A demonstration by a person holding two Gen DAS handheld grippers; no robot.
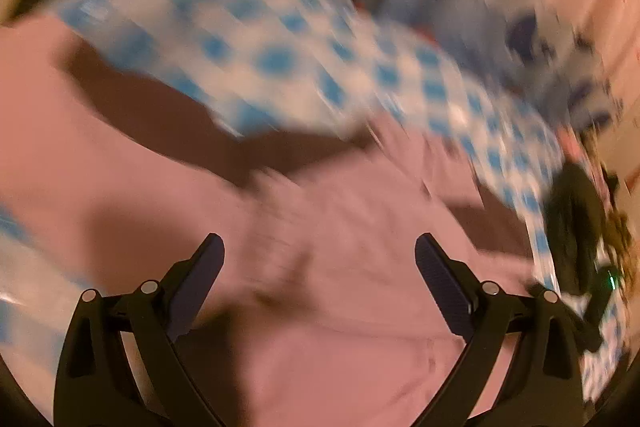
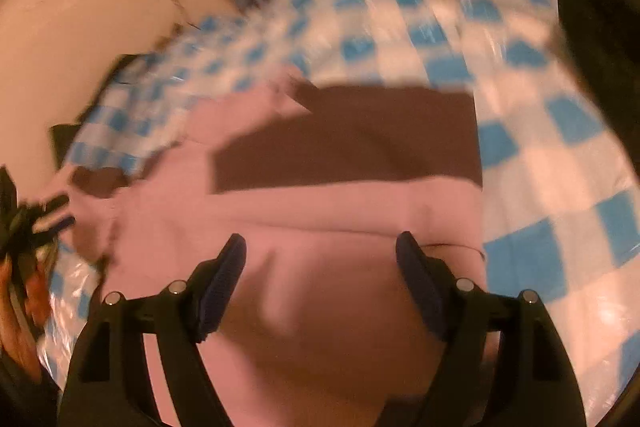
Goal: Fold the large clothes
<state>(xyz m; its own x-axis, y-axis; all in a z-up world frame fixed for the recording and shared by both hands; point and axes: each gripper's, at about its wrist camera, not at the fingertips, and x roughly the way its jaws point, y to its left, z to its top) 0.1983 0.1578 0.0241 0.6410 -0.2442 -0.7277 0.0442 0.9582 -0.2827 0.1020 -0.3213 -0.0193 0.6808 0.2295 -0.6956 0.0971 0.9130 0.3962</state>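
Note:
A large pink garment [image 1: 340, 307] with a brown panel [image 1: 160, 115] lies spread on a blue-and-white checked cloth [image 1: 260, 39]. My left gripper [image 1: 320, 247] hangs over the pink fabric, jaws wide apart and nothing between the pads. In the right wrist view the same pink garment [image 2: 320, 219] fills the lower middle, its brown panel [image 2: 360, 139] just beyond. My right gripper [image 2: 320, 243] is open above the pink fabric near its right edge, with no fold pinched. Both views are motion-blurred.
The checked cloth [image 2: 540, 147] extends far to the right and back. A dark device with a green light [image 1: 580, 247] is at the right edge of the left wrist view. A hand with a dark tool [image 2: 24, 247] shows at left. A pale wall [image 2: 80, 7] rises behind.

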